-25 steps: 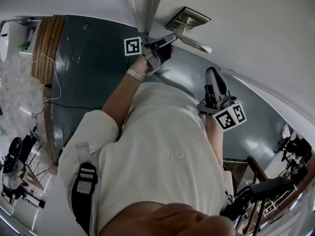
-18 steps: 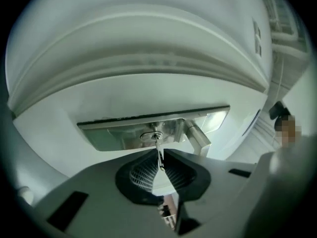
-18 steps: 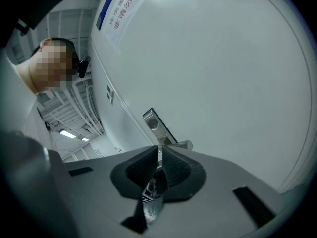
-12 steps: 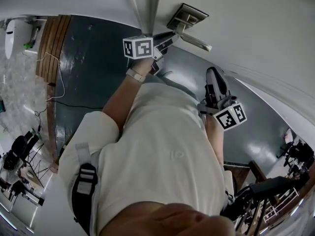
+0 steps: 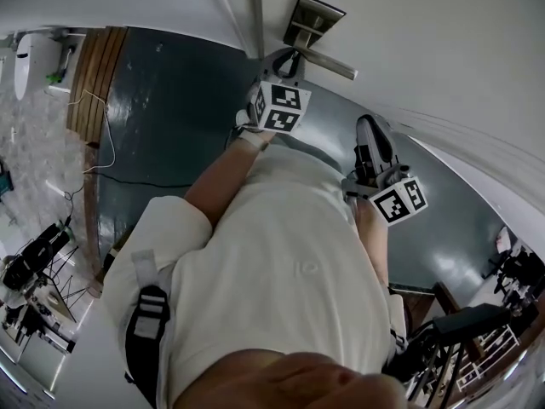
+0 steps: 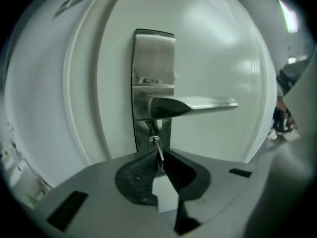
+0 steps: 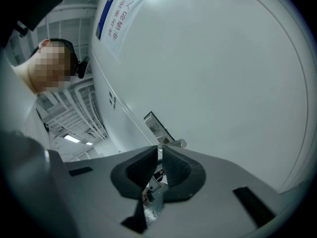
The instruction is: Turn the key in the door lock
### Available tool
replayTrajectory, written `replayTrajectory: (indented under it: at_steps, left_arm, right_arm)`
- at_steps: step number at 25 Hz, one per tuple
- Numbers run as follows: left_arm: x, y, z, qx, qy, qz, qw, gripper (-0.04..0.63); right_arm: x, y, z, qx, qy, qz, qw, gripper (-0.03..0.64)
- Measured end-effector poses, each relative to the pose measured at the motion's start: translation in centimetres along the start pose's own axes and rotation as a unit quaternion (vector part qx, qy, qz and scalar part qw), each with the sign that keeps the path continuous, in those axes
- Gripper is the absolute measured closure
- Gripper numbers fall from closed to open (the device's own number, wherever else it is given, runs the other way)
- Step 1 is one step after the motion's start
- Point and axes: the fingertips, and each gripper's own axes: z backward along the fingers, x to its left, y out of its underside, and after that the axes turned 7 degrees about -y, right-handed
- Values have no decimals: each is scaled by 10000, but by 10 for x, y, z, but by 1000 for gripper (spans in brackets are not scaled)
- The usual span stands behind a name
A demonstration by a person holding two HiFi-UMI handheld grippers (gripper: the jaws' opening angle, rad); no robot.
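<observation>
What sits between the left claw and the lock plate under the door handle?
A small silver metal key, sticking out of the brushed-steel lock plate. The left claw, whose jaws have just been closing, pinches it. The left gripper view shows this.

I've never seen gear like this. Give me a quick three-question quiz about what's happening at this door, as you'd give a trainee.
1. True or false: the left gripper has its jaws clamped on the key.
2. In the left gripper view, where does the key sit relative to the lever handle? A above, B below, C at its tip.
3. Which gripper holds nothing?
Key: 1 true; its jaws have just been closing, with the key between them. 2 B. 3 the right gripper.
</observation>
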Motion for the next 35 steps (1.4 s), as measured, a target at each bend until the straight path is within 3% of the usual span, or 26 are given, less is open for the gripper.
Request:
replayTrajectory:
  at_steps: [3, 5, 7, 10, 12, 16, 19, 21, 23, 24, 25, 26, 27, 28, 29, 30, 31, 32, 33, 35]
  left_arm:
    - [-2, 1, -1, -184, -700, -1107, 9912, 555]
    - [-4, 1, -1, -323, -1154, -1891, 9746, 557]
    - [-5, 1, -1, -467, -1572, -2565, 9525, 557]
    - [-6, -1, 0, -613, -1927, -3106, 9288, 560]
    - [-6, -1, 0, -644, -1976, -3181, 9250, 560]
    - [-8, 2, 1, -574, -1606, -3002, 9385, 558]
    - [-14, 4, 13, -609, -962, -2746, 9548, 557]
    - [-15, 3, 28, -672, -377, -2364, 9686, 552]
    - [-13, -1, 45, -790, 398, -1507, 9846, 552]
    - [-10, -7, 54, -898, 897, -818, 9885, 552]
    - [-5, -16, 63, -1024, 1465, 83, 9839, 552]
    - [3, -26, 70, -1113, 2039, 1177, 9655, 552]
    - [16, -32, 71, -1117, 2557, 2410, 9296, 552]
    - [32, -32, 68, -1043, 3001, 3706, 8728, 552]
    - [49, -28, 61, -957, 3395, 4957, 7936, 540]
    - [64, -23, 54, -928, 3747, 6002, 7005, 508]
    - [76, -18, 47, -936, 4022, 6717, 6151, 490]
    - [82, -10, 40, -926, 4209, 7098, 5572, 470]
    - [81, -3, 34, -874, 4356, 7226, 5296, 465]
    - [62, 9, 26, -610, 4690, 7164, 5128, 459]
  right_arm:
    - [-5, 0, 6, 40, -27, 0, 10000, 570]
    - [-8, 0, 10, 83, -51, 5, 10000, 571]
    - [-10, 0, 13, 138, -81, 19, 9999, 571]
    - [-12, 2, 15, 210, -134, 47, 9997, 571]
    - [-13, 3, 16, 234, -162, 53, 9996, 571]
    - [-14, 2, 15, 224, -188, 60, 9996, 571]
    - [-13, -2, 13, 168, -187, 56, 9997, 570]
    - [-12, -6, 10, 127, -180, 49, 9997, 571]
    - [-11, -8, 6, 93, -167, 57, 9998, 570]
    - [-10, -9, 4, 81, -158, 65, 9998, 571]
    - [-9, -10, 1, 74, -148, 75, 9998, 571]
    - [-7, -11, -2, 70, -136, 89, 9998, 571]
    - [-5, -12, -4, 69, -120, 107, 9998, 570]
    - [-3, -12, -6, 72, -97, 127, 9998, 569]
    - [-2, -12, -8, 79, -65, 147, 9998, 571]
    - [-1, -12, -10, 90, -27, 169, 9998, 570]
    - [0, -12, -12, 104, 21, 193, 9998, 571]
    - [1, -11, -14, 118, 80, 218, 9997, 571]
    - [1, -11, -14, 127, 146, 238, 9995, 569]
    - [1, -9, -13, 128, 280, 266, 9992, 570]
